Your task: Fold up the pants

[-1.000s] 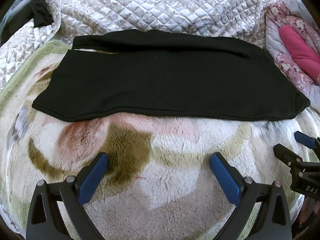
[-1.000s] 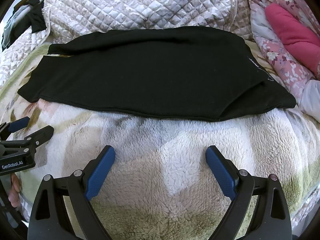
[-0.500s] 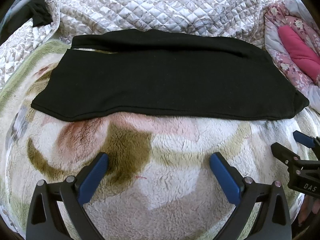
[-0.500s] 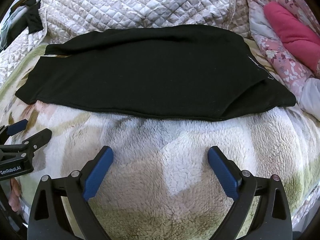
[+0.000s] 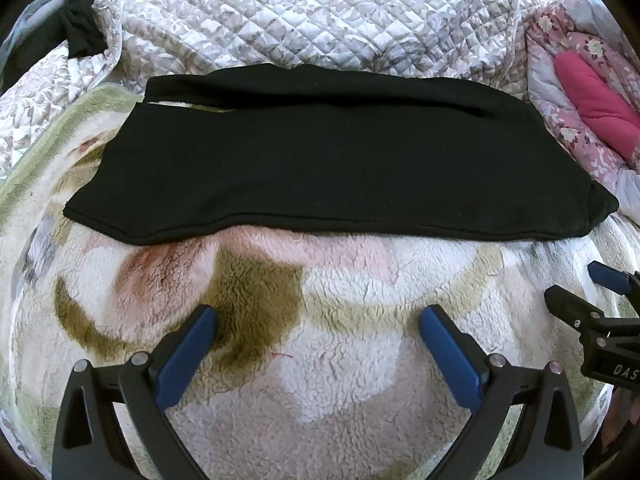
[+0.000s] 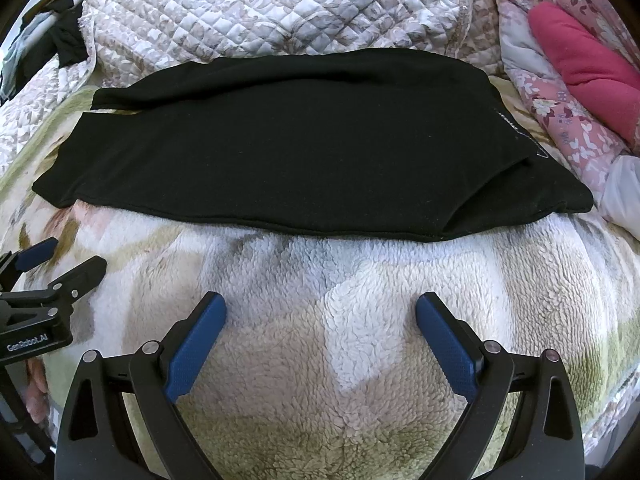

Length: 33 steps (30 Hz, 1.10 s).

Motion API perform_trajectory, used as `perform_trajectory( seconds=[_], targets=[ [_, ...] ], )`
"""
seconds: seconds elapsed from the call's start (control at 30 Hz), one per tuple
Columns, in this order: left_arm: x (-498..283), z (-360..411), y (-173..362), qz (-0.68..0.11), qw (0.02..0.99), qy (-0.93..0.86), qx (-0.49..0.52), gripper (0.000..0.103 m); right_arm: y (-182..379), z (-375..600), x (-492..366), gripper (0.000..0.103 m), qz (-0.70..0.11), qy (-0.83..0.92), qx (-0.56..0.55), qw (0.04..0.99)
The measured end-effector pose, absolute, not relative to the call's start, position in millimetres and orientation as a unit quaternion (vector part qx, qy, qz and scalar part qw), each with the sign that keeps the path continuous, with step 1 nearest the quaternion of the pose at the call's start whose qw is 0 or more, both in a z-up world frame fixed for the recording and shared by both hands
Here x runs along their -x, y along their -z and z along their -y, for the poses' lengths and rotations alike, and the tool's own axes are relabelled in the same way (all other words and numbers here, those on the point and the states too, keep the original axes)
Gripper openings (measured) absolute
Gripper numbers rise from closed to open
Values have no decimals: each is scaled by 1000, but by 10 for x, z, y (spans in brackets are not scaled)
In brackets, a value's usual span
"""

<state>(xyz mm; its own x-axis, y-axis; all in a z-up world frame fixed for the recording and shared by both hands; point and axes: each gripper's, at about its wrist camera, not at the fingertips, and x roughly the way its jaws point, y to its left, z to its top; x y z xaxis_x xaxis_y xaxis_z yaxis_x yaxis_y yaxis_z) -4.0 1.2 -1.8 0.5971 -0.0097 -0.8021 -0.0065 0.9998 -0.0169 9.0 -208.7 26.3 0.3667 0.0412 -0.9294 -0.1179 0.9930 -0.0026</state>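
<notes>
The black knit pants lie flat on the fluffy patterned fleece blanket, long axis running left to right. Both grippers — left gripper and right gripper — hover on the blanket's near side, jaws spread wide and empty, about equally near the pants' front edge

The right gripper spread its jaws a little wider and shifted slightly, so the black pants sat a touch higher and further left in its view. In the left wrist view the right gripper slid lower and nearer the right edge.
</notes>
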Motion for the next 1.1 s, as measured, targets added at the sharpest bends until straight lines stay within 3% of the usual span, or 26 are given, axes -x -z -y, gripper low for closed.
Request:
perform_trajectory(
  seconds=[1.1],
  targets=[
    [55,23,30,-439,898,-1,4,103,-258,2096,-89,97,-560,-52,34,826]
  ],
)
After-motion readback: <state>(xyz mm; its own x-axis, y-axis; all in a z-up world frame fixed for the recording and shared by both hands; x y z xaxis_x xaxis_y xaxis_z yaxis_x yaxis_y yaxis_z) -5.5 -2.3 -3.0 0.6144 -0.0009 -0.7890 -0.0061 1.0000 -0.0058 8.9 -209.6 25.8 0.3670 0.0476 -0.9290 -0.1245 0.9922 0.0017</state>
